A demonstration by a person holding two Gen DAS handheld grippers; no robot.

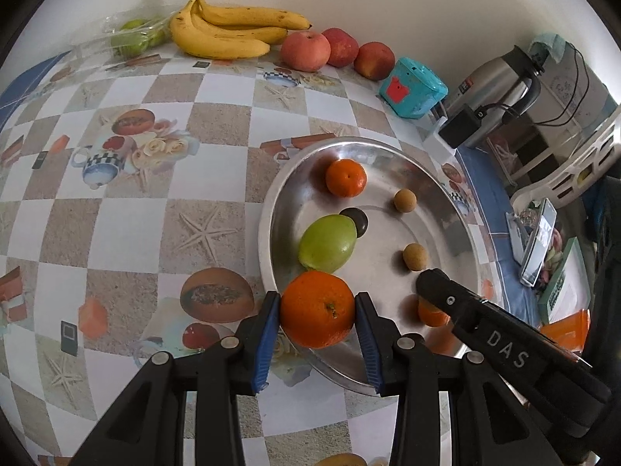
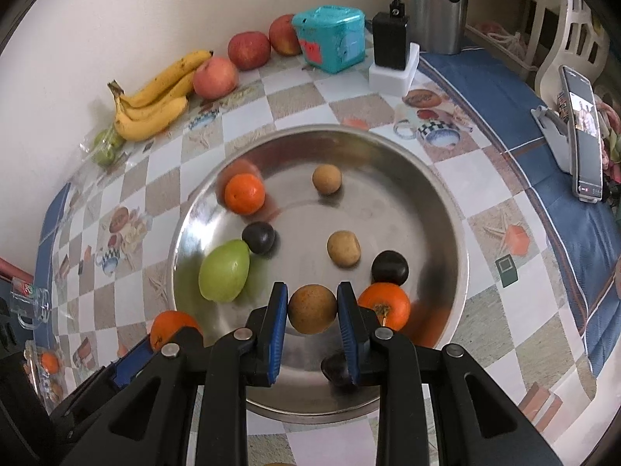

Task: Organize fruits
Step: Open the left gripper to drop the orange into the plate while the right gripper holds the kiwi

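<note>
My left gripper (image 1: 317, 310) is shut on an orange (image 1: 316, 308), held over the near rim of the steel plate (image 1: 446, 213); the same orange (image 2: 172, 328) shows at the lower left of the right wrist view. My right gripper (image 2: 312, 310) is shut on a small brown round fruit (image 2: 311, 308) above the plate (image 2: 427, 178). In the plate lie a green mango (image 2: 224, 270), an orange (image 2: 244, 194), another orange (image 2: 386, 305), two dark plums (image 2: 259, 237) (image 2: 389, 268) and two brown fruits (image 2: 327, 179) (image 2: 343, 248). A dark fruit (image 2: 335, 367) sits half hidden under my right finger.
Bananas (image 1: 229, 33) and three apples (image 1: 306, 51) line the back wall, with bagged green fruit (image 1: 134, 37) at the left. A teal box (image 1: 413, 87), a charger (image 1: 464, 124), a steel kettle (image 1: 500, 77) and a phone on a stand (image 2: 582, 132) stand to the right.
</note>
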